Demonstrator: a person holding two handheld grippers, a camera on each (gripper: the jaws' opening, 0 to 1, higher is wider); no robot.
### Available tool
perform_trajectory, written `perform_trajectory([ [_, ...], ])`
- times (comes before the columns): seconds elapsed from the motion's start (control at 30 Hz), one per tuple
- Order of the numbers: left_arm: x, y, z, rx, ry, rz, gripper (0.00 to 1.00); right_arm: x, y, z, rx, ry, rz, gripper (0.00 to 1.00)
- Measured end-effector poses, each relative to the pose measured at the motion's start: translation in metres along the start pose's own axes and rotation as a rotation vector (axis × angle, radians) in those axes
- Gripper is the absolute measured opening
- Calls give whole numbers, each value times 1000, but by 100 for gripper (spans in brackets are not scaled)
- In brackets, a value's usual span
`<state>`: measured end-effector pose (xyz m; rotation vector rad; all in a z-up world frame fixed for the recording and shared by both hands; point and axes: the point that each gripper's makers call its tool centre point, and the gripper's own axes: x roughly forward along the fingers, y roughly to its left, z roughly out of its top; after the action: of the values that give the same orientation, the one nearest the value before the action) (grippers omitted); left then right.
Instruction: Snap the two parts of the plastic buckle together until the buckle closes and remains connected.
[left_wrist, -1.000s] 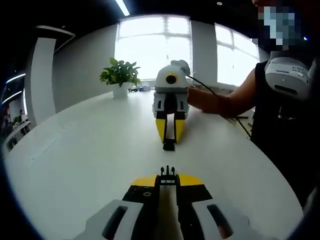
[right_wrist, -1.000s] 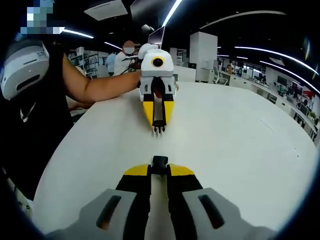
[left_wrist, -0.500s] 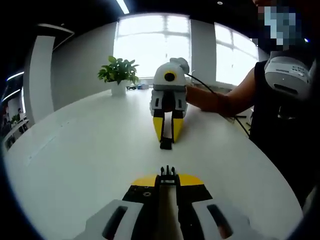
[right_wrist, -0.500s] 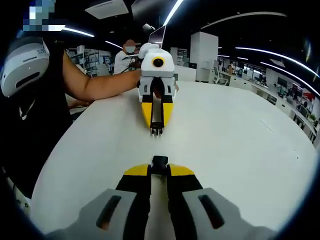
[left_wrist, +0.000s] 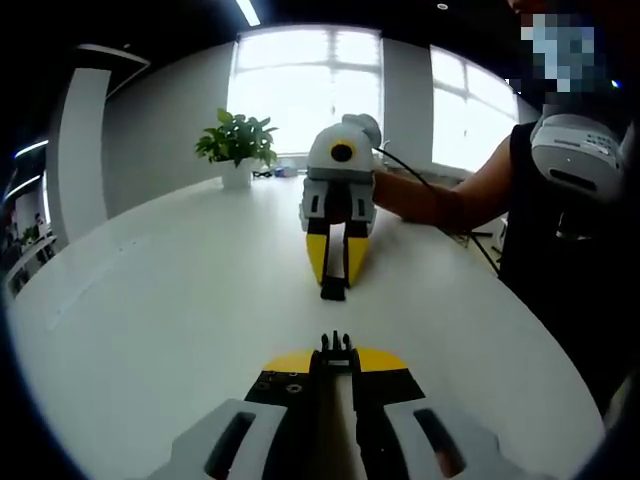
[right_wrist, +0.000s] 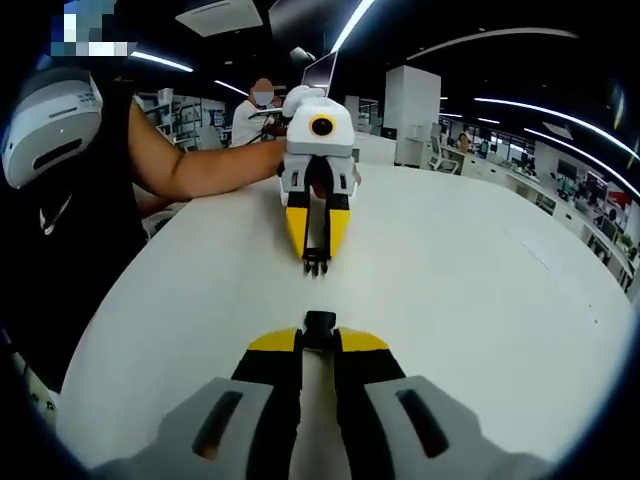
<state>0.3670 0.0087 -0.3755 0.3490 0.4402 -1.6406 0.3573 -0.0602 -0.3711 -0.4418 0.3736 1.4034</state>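
Note:
My left gripper (left_wrist: 336, 358) is shut on the black pronged half of the buckle (left_wrist: 335, 344), whose prongs stick out past the yellow tips. Facing it over the white table (left_wrist: 160, 300) is my right gripper (left_wrist: 335, 278), shut on the black socket half (left_wrist: 333, 291). In the right gripper view, the socket half (right_wrist: 319, 322) sits between my right gripper's (right_wrist: 319, 340) jaws. Opposite it, the left gripper (right_wrist: 317, 250) holds the pronged half (right_wrist: 316, 266) pointing back at it. The two halves are lined up nose to nose, with a gap of bare table between them.
A potted plant (left_wrist: 238, 150) stands at the table's far end before bright windows. The person's forearm (left_wrist: 440, 205) and dark torso (left_wrist: 560, 260) run along one side of the table. Another person (right_wrist: 258, 105) sits in the office behind. The table edge (right_wrist: 600, 290) curves round.
Both grippers stay shut on their buckle halves. The opposite gripper has drifted only slightly in each view, and the gap between the halves looks about the same.

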Motion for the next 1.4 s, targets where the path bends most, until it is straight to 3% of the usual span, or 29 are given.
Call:
perform_trajectory([
  [1.4,12,-2,4,4,-16,-19,10,6,4,2,2,-16,21,11],
])
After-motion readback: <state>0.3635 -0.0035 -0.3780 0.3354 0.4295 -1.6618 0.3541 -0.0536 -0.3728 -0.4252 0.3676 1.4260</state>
